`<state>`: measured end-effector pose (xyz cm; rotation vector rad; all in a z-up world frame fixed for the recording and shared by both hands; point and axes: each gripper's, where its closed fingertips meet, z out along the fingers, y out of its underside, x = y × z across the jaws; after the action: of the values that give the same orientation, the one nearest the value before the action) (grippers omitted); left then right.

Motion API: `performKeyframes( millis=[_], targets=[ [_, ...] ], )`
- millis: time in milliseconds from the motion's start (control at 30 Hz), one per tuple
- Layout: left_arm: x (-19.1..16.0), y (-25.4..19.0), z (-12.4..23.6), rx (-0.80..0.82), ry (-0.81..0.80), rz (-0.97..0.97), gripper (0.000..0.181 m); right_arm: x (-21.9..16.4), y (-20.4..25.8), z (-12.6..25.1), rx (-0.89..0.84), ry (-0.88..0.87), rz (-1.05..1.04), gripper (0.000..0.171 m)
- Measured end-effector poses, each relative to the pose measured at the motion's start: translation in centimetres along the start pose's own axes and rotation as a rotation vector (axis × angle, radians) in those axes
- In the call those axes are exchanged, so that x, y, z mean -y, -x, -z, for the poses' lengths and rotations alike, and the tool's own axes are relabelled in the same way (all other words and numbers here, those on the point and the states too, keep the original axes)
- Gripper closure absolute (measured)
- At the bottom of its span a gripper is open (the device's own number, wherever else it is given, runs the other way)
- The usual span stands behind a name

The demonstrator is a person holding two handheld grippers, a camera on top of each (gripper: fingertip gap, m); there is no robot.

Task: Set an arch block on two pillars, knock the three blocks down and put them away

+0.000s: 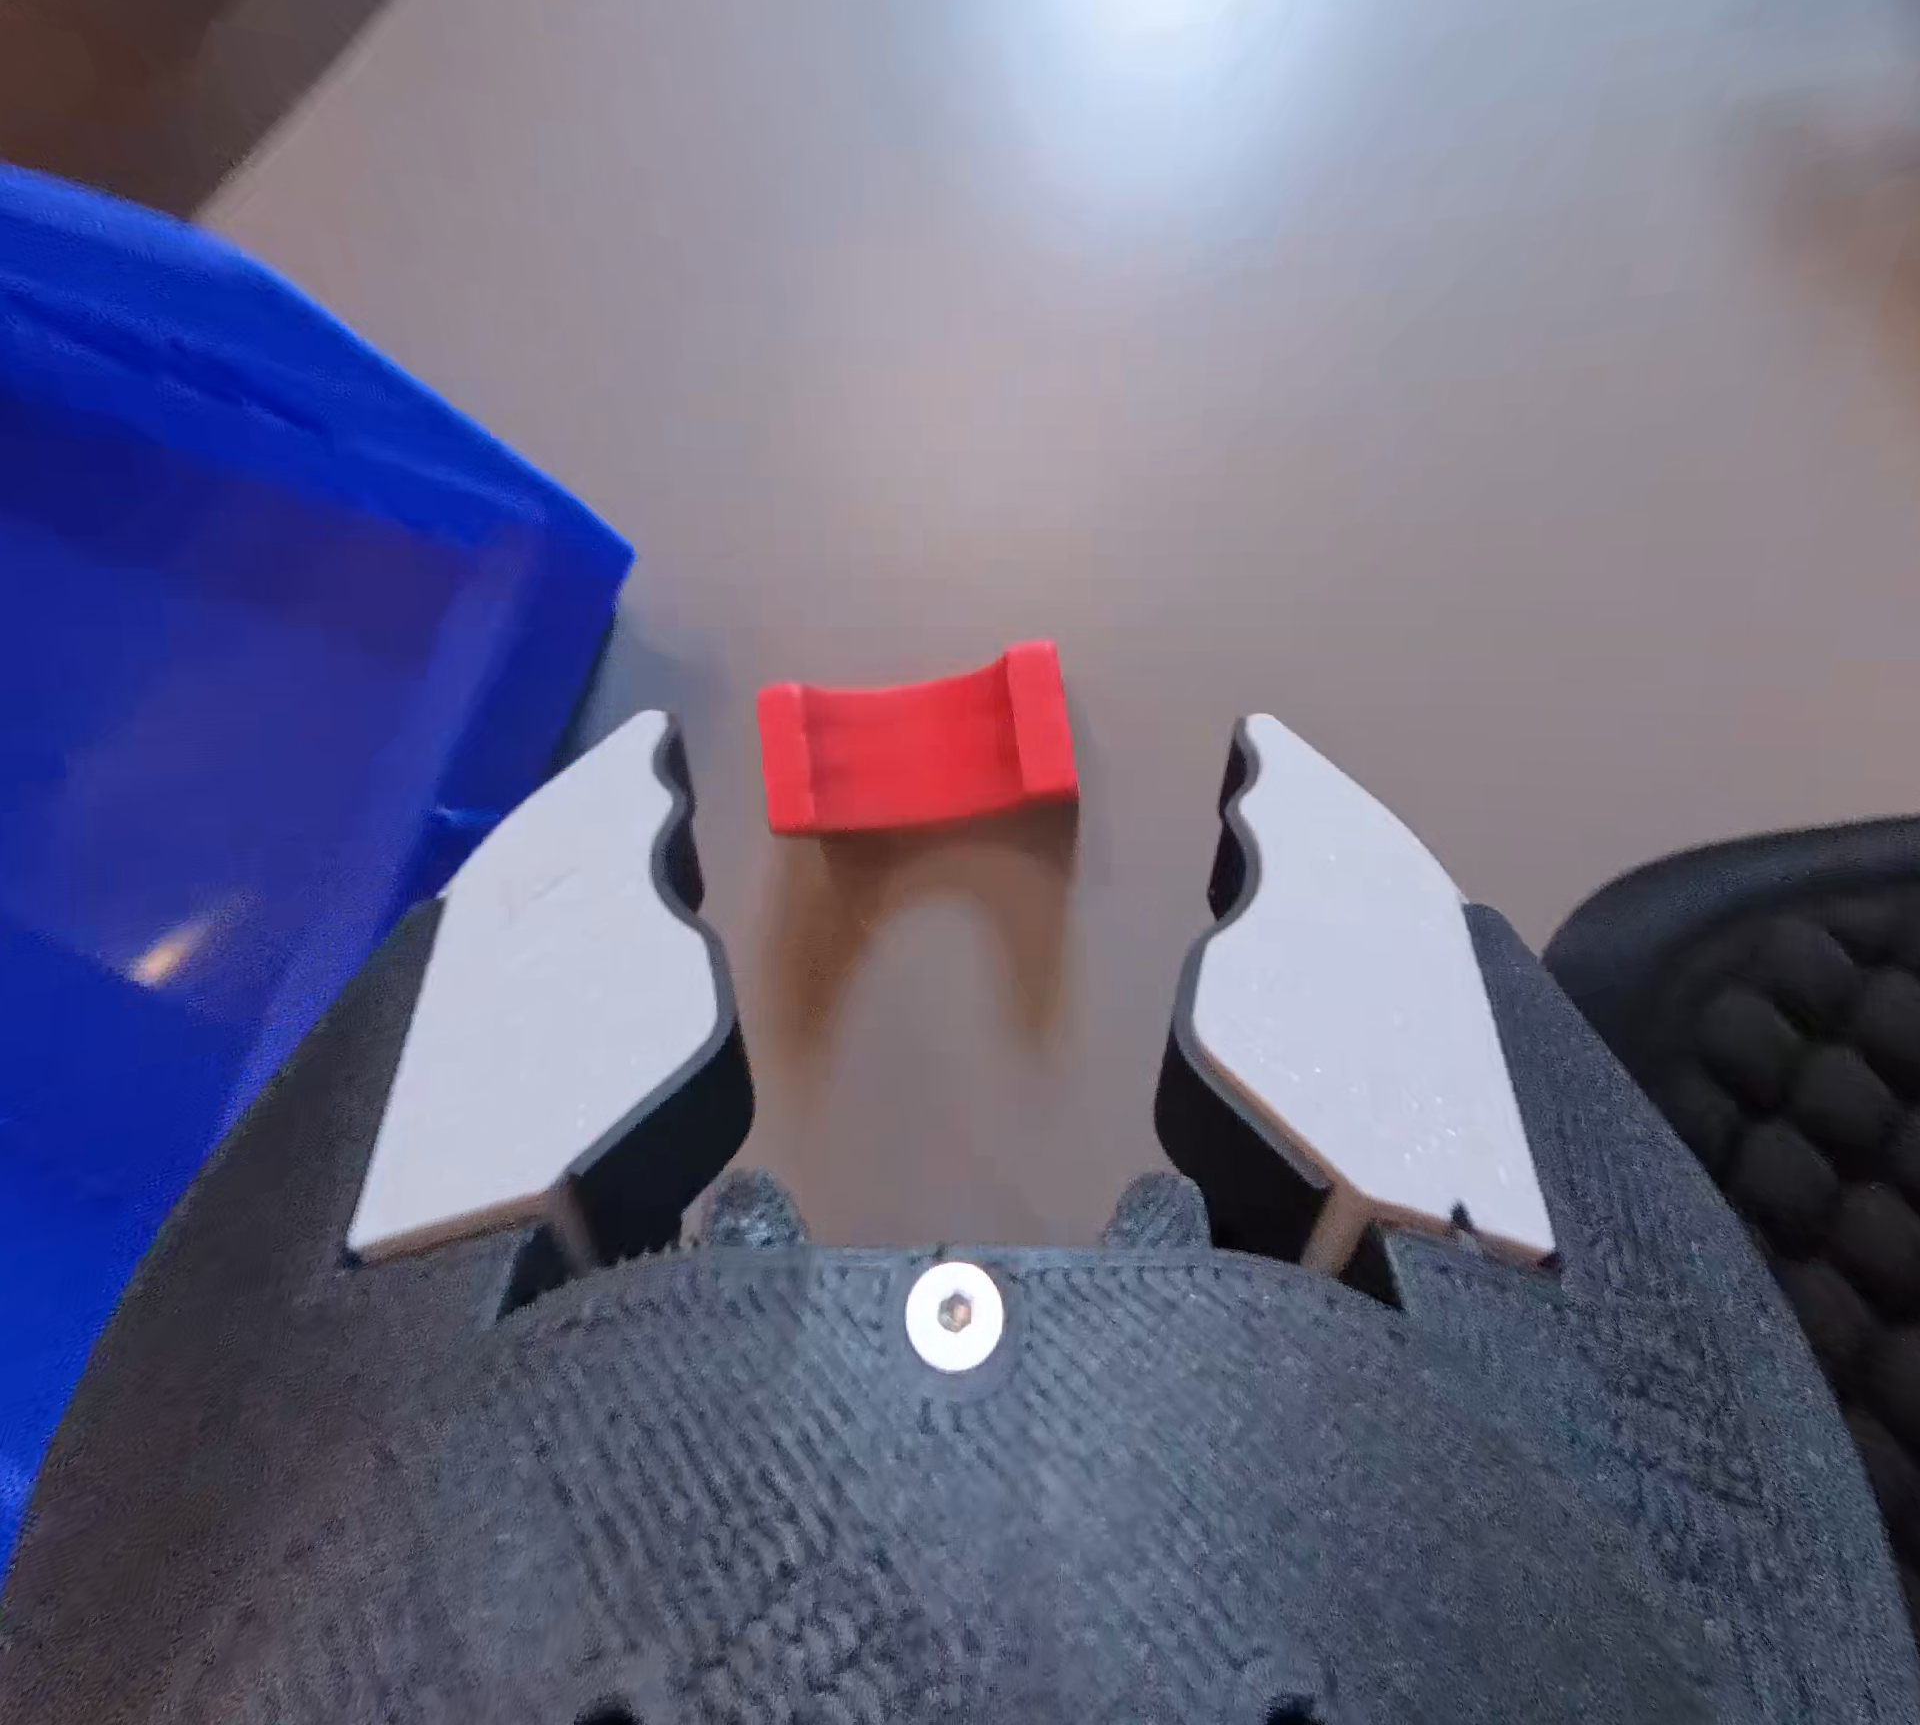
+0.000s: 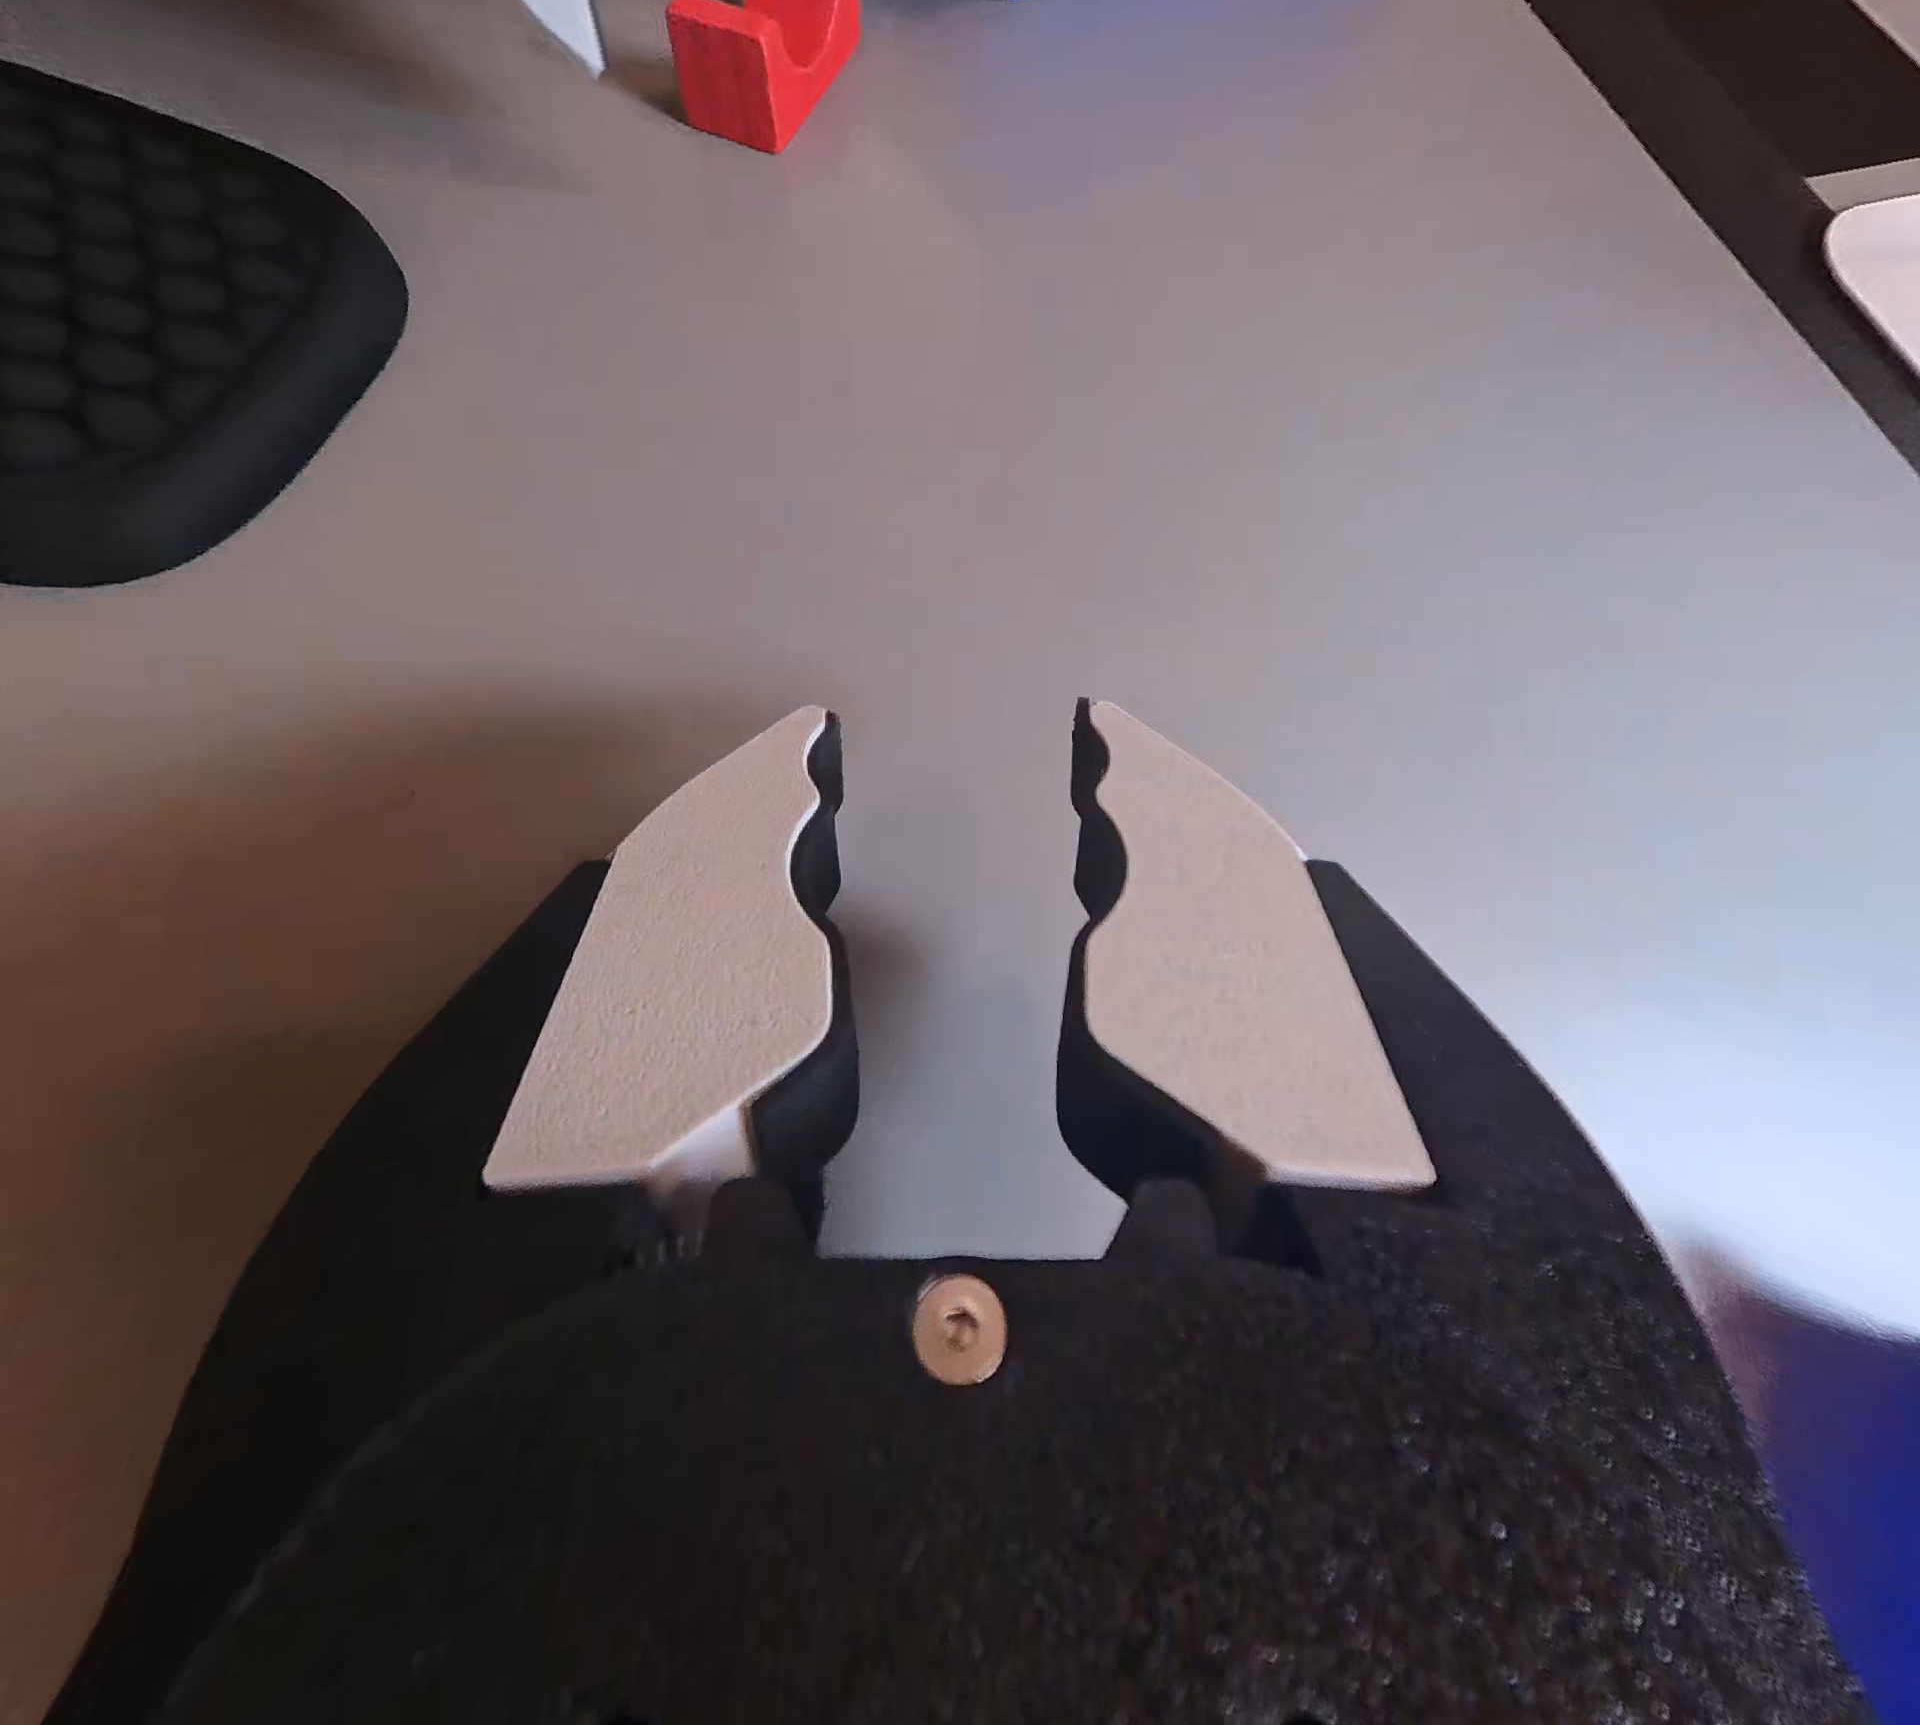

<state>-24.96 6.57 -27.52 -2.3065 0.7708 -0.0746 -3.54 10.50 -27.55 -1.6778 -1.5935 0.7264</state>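
My left gripper (image 1: 956, 802) has its fingers wide apart, hovering over the red wooden arch block (image 1: 914, 756), which lies curve-up on the grey tabletop (image 1: 1143, 428) just beside the blue plastic bin (image 1: 239, 636). My right gripper (image 2: 956, 740) is empty, fingers apart too.

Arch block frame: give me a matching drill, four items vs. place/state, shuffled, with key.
Items:
1. red arch block
2. blue bin
3. left hand-held gripper
4. black mesh pad

Descriptions:
A. open, nothing between its fingers
B. lying on the table, curve facing up
C. at the table's near edge, honeycomb texture
D. beside the block, on the left in the left wrist view

Pairs: 1-B, 2-D, 3-A, 4-C
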Motion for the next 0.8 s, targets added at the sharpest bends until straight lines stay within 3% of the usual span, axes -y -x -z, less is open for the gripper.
performKeyframes(
  millis=[33, 133, 167, 200, 300, 433, 533, 633, 733, 800],
  targets=[
    [-0.7, -0.2, -0.1, -0.05, 0.012, 0.017, 0.078, 0.0, 0.0, 0.0, 0.003, -0.004, -0.006, 0.129],
    [-2.5, -0.3, -1.8, -0.118, 0.075, 0.064, 0.077, 0.0, -0.1, 0.1, 0.011, -0.011, -0.021, 0.129],
    [-3.1, -0.4, -2.6, -0.127, 0.113, 0.075, 0.087, 0.0, 0.0, 0.1, 0.012, -0.011, -0.023, 0.129],
    [-2.1, -0.6, -2.8, -0.149, 0.069, 0.116, 0.108, 0.0, 0.0, 0.2, 0.011, -0.012, -0.021, 0.129],
    [-0.5, -1.9, -2.9, -0.164, 0.039, 0.039, 0.108, 0.1, 0.3, 0.4, 0.01, -0.024, -0.015, 0.129],
    [6.7, -6.9, -1.2, -0.188, -0.32, -0.156, 0.109, 1.5, 2.0, 0.7, 0.121, -0.099, -0.12, 0.126],
    [10.7, -11.8, 0.7, -0.128, -0.557, -0.388, 0.109, 4.0, 4.9, 1.5, 0.373, -0.216, -0.327, 0.111],
    [12.4, -15.6, 1.7, -0.052, -0.696, -0.537, 0.109, 6.8, 7.0, 3.3, 0.618, -0.357, -0.512, 0.108],
    [13.2, -18.0, 3.1, 0.01, -0.824, -0.644, 0.109, 7.7, 8.7, 3.6, 0.746, -0.372, -0.571, 0.116],
    [13.3, -18.3, 3.3, 0.062, -0.858, -0.686, 0.109, 7.8, 10.0, 3.7, 0.799, -0.367, -0.547, 0.139]
  ],
)
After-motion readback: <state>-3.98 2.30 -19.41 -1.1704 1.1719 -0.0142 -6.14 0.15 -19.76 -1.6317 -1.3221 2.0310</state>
